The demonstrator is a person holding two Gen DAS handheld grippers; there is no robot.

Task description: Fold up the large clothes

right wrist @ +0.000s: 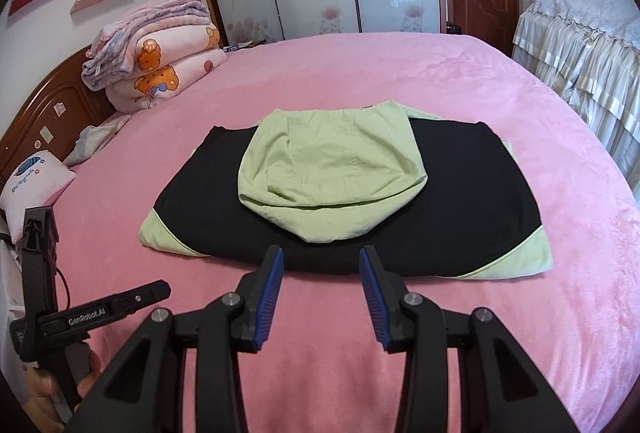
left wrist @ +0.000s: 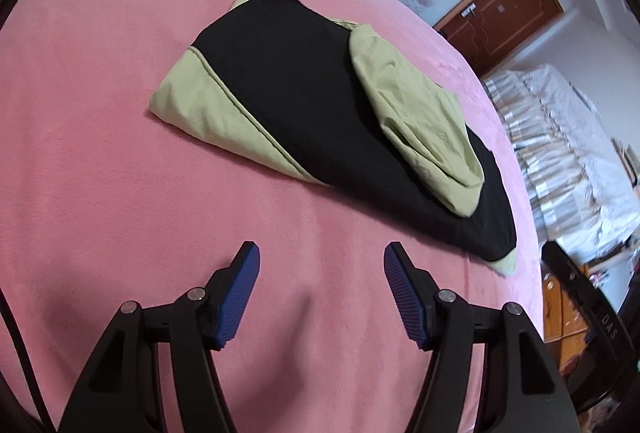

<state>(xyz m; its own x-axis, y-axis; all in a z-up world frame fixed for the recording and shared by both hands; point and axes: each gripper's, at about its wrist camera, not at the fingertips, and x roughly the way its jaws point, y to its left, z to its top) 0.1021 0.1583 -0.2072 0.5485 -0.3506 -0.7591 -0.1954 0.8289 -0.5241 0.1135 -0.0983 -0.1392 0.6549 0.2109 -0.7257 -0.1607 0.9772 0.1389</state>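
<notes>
The fold looks essentially finished: the black-and-green hooded garment (right wrist: 348, 201) lies as one compact, squared bundle near the middle of the pink bed (right wrist: 500, 333), its pale green hood (right wrist: 332, 169) laid flat on top of the black panel and green corners showing at both near ends. Neither tool touches it. The right gripper (right wrist: 321, 253) hovers just short of the bundle's near edge with its blue-padded fingers spread and nothing between them; the left gripper (left wrist: 321, 251) hangs above bare bedspread beside the bundle, its fingers likewise spread wide and empty. What remains, by my judgement, is at most a last smoothing or squaring of the edges, or setting the bundle aside. Counting: one garment being folded, two grippers, one stack of folded quilts (right wrist: 160, 61) by the headboard, and one small pink pillow (right wrist: 32, 189) at the left edge; a greyish cloth beside the quilts may be another item, though it is too small to tell.
</notes>
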